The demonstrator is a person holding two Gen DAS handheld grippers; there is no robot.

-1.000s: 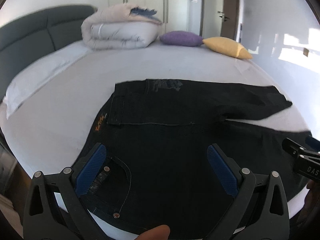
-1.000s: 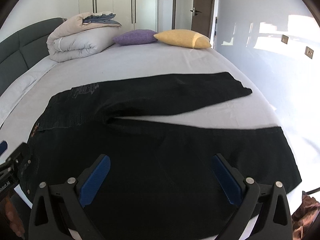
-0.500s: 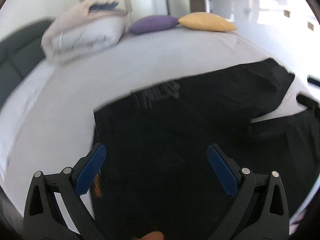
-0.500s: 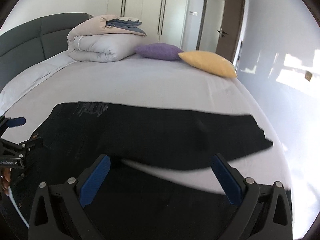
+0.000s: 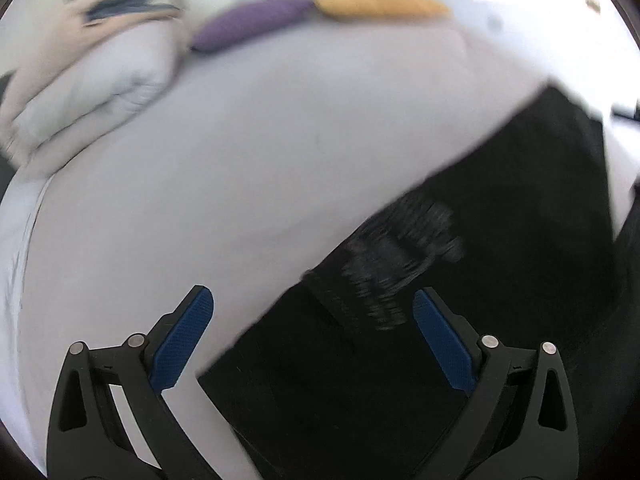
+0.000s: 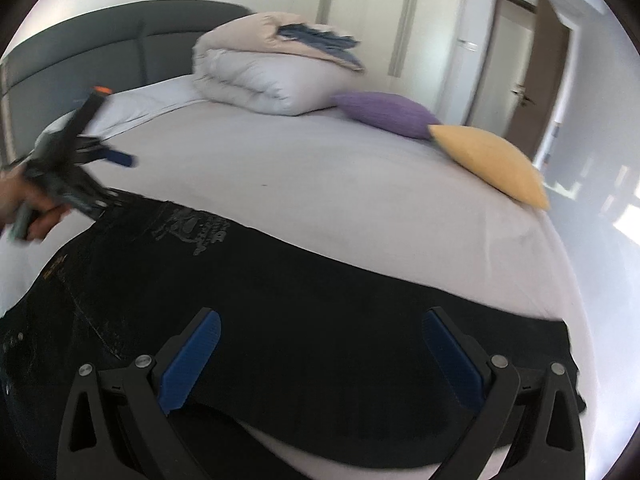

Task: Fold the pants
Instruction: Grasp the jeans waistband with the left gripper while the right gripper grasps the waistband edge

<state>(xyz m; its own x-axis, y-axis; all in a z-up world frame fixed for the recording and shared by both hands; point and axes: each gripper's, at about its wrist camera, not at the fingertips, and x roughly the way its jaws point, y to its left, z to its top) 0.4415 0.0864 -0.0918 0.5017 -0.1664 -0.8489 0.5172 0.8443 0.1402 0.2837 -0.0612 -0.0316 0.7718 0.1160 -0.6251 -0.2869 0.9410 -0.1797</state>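
Both tongs (image 5: 313, 338) (image 6: 321, 356) agape over pants (image 6: 304, 312)

A white-sheeted bed (image 6: 320, 184) carries black pants (image 6: 280, 300), a folded duvet (image 6: 264, 80), apparently two cushions (image 6: 388, 114).

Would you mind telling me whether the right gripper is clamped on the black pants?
No, the right gripper has its blue pads wide apart above the black pants, with no fabric pinched between them.

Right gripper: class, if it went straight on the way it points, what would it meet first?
Most likely the black pants on the bed; the open right gripper points at them. Depth is unclear.
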